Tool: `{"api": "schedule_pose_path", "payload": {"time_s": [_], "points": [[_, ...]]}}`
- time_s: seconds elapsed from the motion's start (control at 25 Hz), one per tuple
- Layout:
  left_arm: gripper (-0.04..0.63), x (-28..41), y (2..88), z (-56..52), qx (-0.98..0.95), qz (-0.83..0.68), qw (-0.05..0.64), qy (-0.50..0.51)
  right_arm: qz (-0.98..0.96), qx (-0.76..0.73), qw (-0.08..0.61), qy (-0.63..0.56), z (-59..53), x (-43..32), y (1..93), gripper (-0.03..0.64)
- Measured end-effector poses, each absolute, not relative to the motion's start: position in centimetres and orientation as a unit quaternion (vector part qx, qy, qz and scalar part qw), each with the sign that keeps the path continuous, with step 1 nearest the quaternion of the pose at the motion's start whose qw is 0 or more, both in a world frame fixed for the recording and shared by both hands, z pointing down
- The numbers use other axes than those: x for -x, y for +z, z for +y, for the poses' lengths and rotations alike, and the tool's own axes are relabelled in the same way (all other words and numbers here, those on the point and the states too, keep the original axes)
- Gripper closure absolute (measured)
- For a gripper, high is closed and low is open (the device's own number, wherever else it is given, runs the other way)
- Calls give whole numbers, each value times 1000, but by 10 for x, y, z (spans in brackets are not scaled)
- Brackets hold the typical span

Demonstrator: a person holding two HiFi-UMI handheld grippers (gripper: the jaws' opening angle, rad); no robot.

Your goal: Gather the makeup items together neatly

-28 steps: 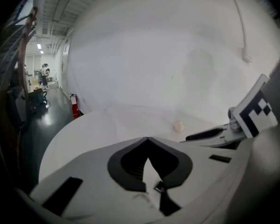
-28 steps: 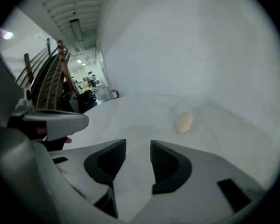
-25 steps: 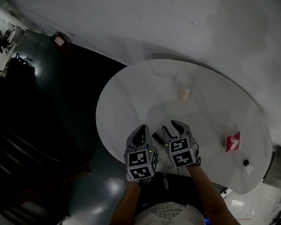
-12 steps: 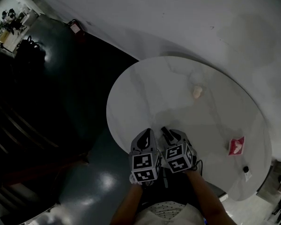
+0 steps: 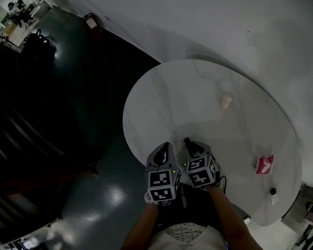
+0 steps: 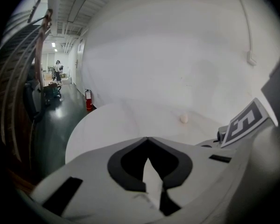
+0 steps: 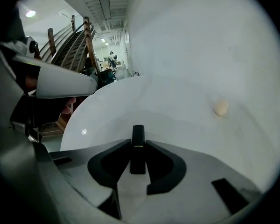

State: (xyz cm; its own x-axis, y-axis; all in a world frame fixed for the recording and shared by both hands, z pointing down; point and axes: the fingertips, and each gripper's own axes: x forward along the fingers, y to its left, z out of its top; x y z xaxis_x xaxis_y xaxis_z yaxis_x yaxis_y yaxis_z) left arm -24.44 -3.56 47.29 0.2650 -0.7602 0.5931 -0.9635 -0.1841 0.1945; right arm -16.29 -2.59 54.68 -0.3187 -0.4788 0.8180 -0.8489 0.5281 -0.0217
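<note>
A black lipstick tube (image 7: 138,149) lies at the near edge of the round white table (image 5: 161,103). It sits between the jaws of my right gripper (image 7: 138,143), which have just been closing, and both tips now touch its sides. In the head view the lipstick tube (image 5: 188,141) pokes out ahead of the right gripper (image 5: 194,150). My left gripper (image 5: 164,152) is close beside it on the left, its tips (image 6: 148,139) shut together on nothing. A beige puff (image 5: 226,102) lies farther across the table.
A red packet (image 5: 265,164) and a small black item (image 5: 273,191) lie near the table's right edge. The dark floor (image 5: 94,202) drops away left of the table, and a white wall (image 5: 224,20) stands behind it. A stair railing (image 7: 79,41) shows at far left.
Both grippers have shifted a little along the near table edge. The black tube, which lay between the two grippers, now sits inside the right gripper's narrowed jaws.
</note>
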Motion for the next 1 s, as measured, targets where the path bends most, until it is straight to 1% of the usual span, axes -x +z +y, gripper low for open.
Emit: {"api": "schedule_pose_path", "payload": {"time_s": [0.24,0.4,0.68,1.0], "points": [[560,244,475,-39,-747,-576,275,188,-777,-427,397,236,-27,164,548,495],[560,239,474,-44,-750,-572,274,187,-775,-428,383,263,-28,163,548,499],[560,216,472,-56,-766,-552,267,195,-752,-489,317,307,-48,136,528,500],[560,168,471,-70,-796,-507,257,210,-682,-598,230,353,-81,51,504,500]]}}
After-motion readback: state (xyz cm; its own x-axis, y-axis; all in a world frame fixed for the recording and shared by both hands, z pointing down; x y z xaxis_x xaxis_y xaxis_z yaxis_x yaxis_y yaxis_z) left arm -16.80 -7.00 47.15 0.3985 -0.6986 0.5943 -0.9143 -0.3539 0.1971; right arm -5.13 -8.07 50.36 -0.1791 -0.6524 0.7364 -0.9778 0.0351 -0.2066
